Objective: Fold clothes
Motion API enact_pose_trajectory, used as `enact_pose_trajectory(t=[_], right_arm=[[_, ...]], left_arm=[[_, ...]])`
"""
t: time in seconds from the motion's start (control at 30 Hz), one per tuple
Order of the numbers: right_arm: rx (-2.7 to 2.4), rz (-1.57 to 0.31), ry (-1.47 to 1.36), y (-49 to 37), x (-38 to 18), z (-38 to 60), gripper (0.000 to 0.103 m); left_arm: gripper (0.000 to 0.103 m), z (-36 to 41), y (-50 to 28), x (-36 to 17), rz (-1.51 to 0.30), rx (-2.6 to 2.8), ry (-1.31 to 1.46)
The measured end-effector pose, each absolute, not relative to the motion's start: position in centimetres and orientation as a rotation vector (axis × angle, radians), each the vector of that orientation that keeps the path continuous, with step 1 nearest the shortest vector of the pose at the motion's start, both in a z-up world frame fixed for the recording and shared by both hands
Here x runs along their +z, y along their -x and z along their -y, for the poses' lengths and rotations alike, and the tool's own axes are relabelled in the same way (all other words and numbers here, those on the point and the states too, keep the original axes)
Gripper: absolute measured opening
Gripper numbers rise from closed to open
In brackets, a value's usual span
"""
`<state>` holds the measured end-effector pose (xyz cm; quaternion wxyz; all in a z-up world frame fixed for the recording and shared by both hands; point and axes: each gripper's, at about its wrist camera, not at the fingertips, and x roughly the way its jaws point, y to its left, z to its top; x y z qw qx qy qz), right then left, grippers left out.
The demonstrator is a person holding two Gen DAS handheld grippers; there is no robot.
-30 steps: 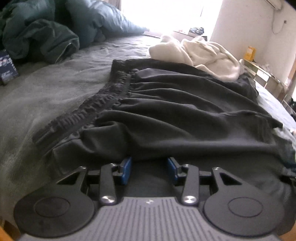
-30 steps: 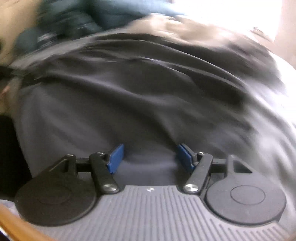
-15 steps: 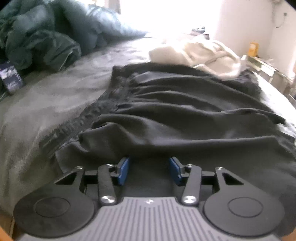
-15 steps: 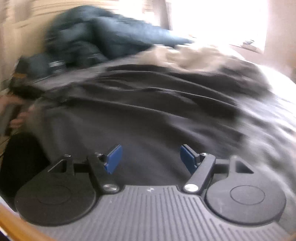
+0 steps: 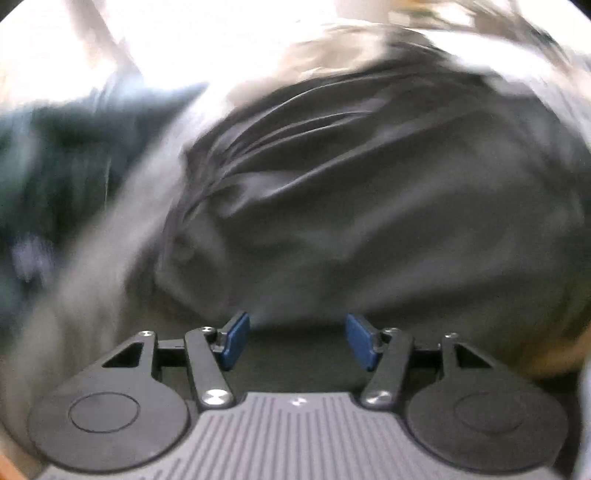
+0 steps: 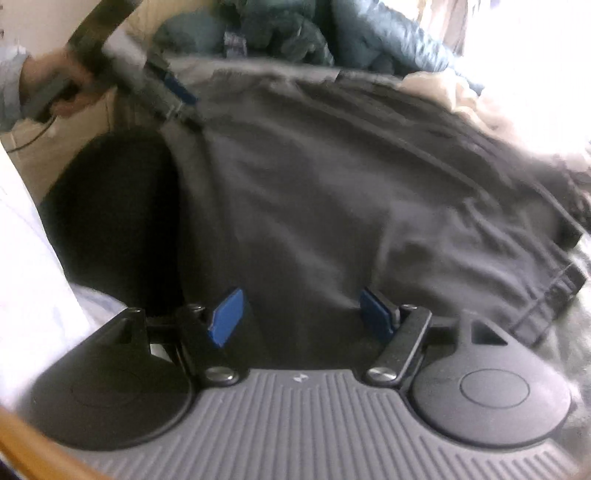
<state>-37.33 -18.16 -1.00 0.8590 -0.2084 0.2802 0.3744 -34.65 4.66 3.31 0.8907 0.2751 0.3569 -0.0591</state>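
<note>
My left tongs (image 5: 297, 341) and right tongs (image 6: 301, 319) both stand open with nothing pinched. The left jaws have just been widening, and the right ones a little too, with only loose cloth lying under the gaps. The dark grey shorts (image 6: 332, 192) lie spread across the grey bed (image 5: 92, 258), their ribbed waistband (image 6: 554, 291) out at the right of my right view. A cream garment (image 6: 436, 88) sits bunched just beyond them, and a teal duvet (image 6: 369, 33) is heaped farther back. My left view is badly smeared, so the near hem is hard to read there. I judge the shorts are laid out but not yet folded, and I am between grips. Next I need each pair of tongs on an edge of the fabric, closed firmly on both layers, before carrying one half over the other.
</note>
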Motion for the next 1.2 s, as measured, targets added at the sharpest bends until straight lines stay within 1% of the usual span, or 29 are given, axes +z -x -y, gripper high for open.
enact_pose_trajectory(t=[0.1, 0.17, 0.23, 0.27, 0.3, 0.33, 0.37, 0.4, 0.47, 0.6, 0.7, 0.77, 0.8, 0.83, 0.87, 0.9, 0.93, 0.97, 1.0, 1.13, 1.2], right_arm=[[0.748, -0.488, 0.532, 37.6, -1.2, 17.0, 0.070], [0.729, -0.458, 0.628, 37.7, -2.2, 16.0, 0.069], [0.730, -0.439, 0.711, 38.0, -3.2, 15.1, 0.068], [0.746, -0.433, 0.713, 38.3, -3.2, 15.2, 0.064], [0.764, -0.435, 0.704, 38.5, -3.2, 15.3, 0.057], [0.782, -0.437, 0.694, 38.6, -3.2, 15.4, 0.038], [0.797, -0.438, 0.689, 38.9, -3.0, 15.6, 0.013], [0.799, -0.446, 0.697, 38.9, -2.8, 15.7, 0.006], [0.811, -0.454, 0.700, 38.8, -2.2, 16.1, 0.002], [0.836, -0.480, 0.597, 38.2, 0.2, 17.6, 0.002], [0.877, -0.510, 0.539, 38.2, 1.2, 18.4, 0.002], [0.890, -0.535, 0.558, 38.5, 0.9, 18.3, 0.002], [0.886, -0.544, 0.583, 38.5, 0.5, 18.2, 0.002], [0.882, -0.556, 0.605, 38.6, 0.0, 18.2, 0.002], [0.882, -0.580, 0.617, 38.6, -0.4, 18.2, 0.002], [0.883, -0.604, 0.628, 38.6, -0.8, 18.2, 0.002], [0.883, -0.625, 0.635, 38.6, -1.0, 18.2, 0.002], [0.885, -0.631, 0.621, 38.6, -0.7, 18.5, 0.003], [0.887, -0.637, 0.608, 38.7, -0.4, 18.8, 0.003], [0.838, -0.619, 0.466, 37.7, 1.8, 20.9, 0.006], [0.731, -0.588, 0.395, 36.3, 2.7, 22.5, 0.015]], left_arm=[[0.059, -1.8, 36.1, 1.4, -0.629, -0.122, -0.837], [0.059, -0.8, 36.2, 0.0, -0.585, -0.131, -0.952], [0.050, 0.0, 36.4, -1.4, -0.543, -0.141, -1.056], [0.032, 0.3, 36.5, -1.9, -0.527, -0.148, -1.089], [0.006, 0.4, 36.7, -2.1, -0.517, -0.158, -1.097], [0.004, 0.5, 37.0, -2.1, -0.502, -0.160, -1.099], [0.002, 0.5, 37.4, -1.9, -0.478, -0.154, -1.091], [0.002, 0.4, 37.9, -1.6, -0.456, -0.147, -1.090], [0.002, 0.3, 38.8, -0.7, -0.438, -0.142, -1.100], [0.001, -0.4, 39.8, 1.1, -0.499, -0.168, -1.046], [0.002, -0.7, 40.1, 0.3, -0.558, -0.197, -1.070], [0.002, -0.6, 40.1, -0.7, -0.587, -0.212, -1.077], [0.005, -0.5, 40.1, -1.2, -0.601, -0.219, -1.076], [0.005, -0.6, 40.0, -1.3, -0.618, -0.227, -1.058], [0.007, -0.8, 39.8, -1.0, -0.638, -0.236, -1.017], [0.018, -1.0, 39.6, -0.6, -0.658, -0.245, -0.975], [0.027, -1.3, 39.6, 0.0, -0.673, -0.259, -0.930], [0.048, -1.8, 39.7, 1.0, -0.680, -0.280, -0.881], [0.058, -2.3, 39.8, 1.9, -0.686, -0.300, -0.831], [0.058, -3.1, 39.0, 4.9, -0.674, -0.336, -0.625], [0.057, -3.3, 38.2, 6.2, -0.663, -0.349, -0.522]])
